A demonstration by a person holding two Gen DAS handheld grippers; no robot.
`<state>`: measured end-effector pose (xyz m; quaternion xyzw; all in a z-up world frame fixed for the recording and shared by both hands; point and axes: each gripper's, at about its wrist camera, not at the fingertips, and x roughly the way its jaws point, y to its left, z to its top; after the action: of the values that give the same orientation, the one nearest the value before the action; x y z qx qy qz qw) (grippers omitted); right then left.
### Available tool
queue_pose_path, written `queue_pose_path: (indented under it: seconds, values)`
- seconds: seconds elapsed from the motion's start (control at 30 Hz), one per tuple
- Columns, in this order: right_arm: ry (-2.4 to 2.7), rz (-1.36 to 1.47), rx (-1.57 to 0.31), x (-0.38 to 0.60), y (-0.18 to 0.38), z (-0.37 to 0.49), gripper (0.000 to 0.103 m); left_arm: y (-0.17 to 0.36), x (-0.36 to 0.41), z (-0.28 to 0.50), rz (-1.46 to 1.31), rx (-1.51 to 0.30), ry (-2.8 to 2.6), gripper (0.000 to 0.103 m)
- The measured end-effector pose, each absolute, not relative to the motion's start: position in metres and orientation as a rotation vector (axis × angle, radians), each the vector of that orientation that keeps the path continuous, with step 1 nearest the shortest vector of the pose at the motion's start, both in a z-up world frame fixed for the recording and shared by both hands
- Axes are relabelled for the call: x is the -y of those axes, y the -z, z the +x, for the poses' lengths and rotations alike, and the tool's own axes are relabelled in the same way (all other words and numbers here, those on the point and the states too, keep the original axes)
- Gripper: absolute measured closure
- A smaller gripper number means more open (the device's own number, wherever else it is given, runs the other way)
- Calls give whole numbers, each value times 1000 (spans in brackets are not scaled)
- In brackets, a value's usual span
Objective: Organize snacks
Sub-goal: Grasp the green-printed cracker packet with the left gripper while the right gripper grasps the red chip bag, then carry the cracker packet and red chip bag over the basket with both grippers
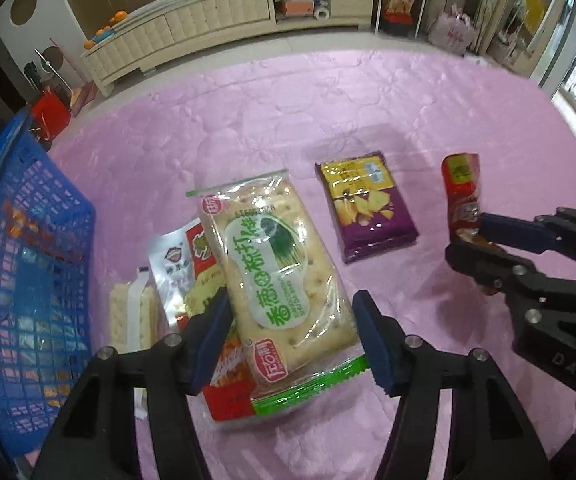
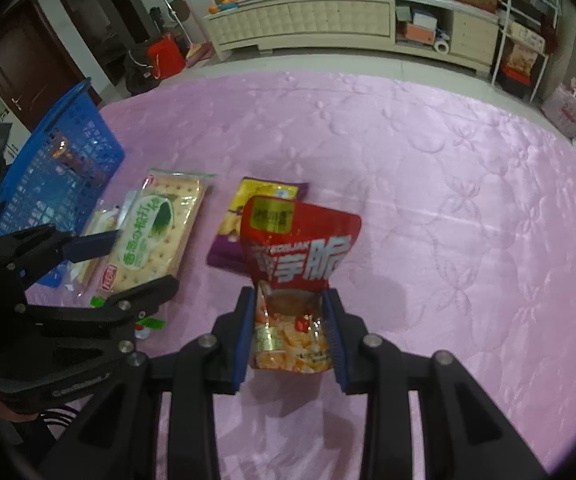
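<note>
Now the cracker pack [image 1: 284, 276] lies between the left claw's [image 1: 291, 336] parted fingers.

A clear cracker pack with green label [image 1: 284, 276] is lying on a pink flower-quilted cover [image 1: 327, 92], near a blue latticed basket [image 1: 28, 264] and a purple-and-yellow chip bag [image 1: 371, 208].

A red snack pouch [image 2: 299, 264] is clamped upright at lower centre by the right tongs [image 2: 289, 330], over a pink quilted bed cover [image 2: 427, 184]. Behind it a purple packet [image 2: 232, 240] is seen; at left, a cracker pack [image 2: 156, 236], the left tongs [image 2: 128, 264] and a blue basket [image 2: 64, 168].
</note>
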<state>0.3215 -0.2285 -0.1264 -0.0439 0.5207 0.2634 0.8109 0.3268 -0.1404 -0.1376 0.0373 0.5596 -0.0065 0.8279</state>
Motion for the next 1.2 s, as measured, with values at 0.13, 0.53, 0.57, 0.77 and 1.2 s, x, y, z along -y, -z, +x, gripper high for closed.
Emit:
queue_pose_path:
  seconds: [0.13, 0.53, 0.57, 0.77, 1.2]
  values:
    - [-560, -91, -1093, 227, 119, 299, 65, 122, 130, 294, 7, -1147, 52, 45]
    - [-534, -83, -1062, 201, 63, 240, 65, 54, 87, 224, -54, -1010, 118, 45]
    - [-532, -86, -1052, 199, 55, 237, 65, 47, 84, 219, -55, -996, 120, 45]
    - [-548, -88, -981, 171, 5, 222, 65, 8, 51, 191, -64, -911, 129, 45]
    - [-643, -178, -908, 69, -35, 201, 65, -33, -57, 164, -37, -830, 58, 45]
